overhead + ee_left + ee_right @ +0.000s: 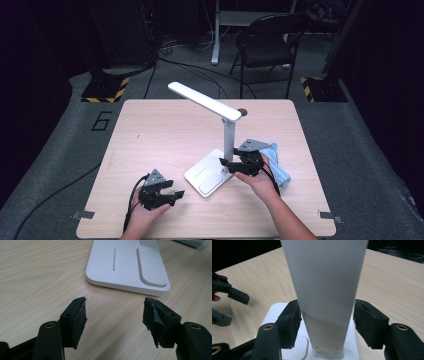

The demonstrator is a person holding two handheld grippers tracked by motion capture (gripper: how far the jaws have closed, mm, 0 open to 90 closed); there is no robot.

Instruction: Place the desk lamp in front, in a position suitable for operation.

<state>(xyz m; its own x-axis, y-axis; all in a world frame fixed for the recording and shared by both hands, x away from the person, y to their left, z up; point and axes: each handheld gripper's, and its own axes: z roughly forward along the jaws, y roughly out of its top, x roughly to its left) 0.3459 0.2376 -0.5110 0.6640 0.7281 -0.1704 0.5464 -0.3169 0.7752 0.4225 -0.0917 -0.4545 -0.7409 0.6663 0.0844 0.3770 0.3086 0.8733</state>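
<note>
I see the lamp (220, 145) standing near the middle of the worktop (150, 130), its flat white base (127, 267) lying toward the near side and its post (324, 295) rising upright from the far right part of that base. The post's long axis runs straight up; the light bar (202, 101) hinges at the top and slants up and away to the far left, so the lamp points left and away from me.

My right hand-held gripper (231, 163) sits low against the post, one jaw on each side. In the right gripper view the left pad lies at the post's edge and the right pad stands off with a gap, so I judge the jaws parted and the post between them, not clamped. I read that placement as being low on the post, where a grip would steady the lamp best.

My left hand-held gripper (172, 196) hangs open and empty near the left of the base, aimed at it, likely ready to pin it down.

A blue cloth (279, 167) lies right of the lamp
</note>
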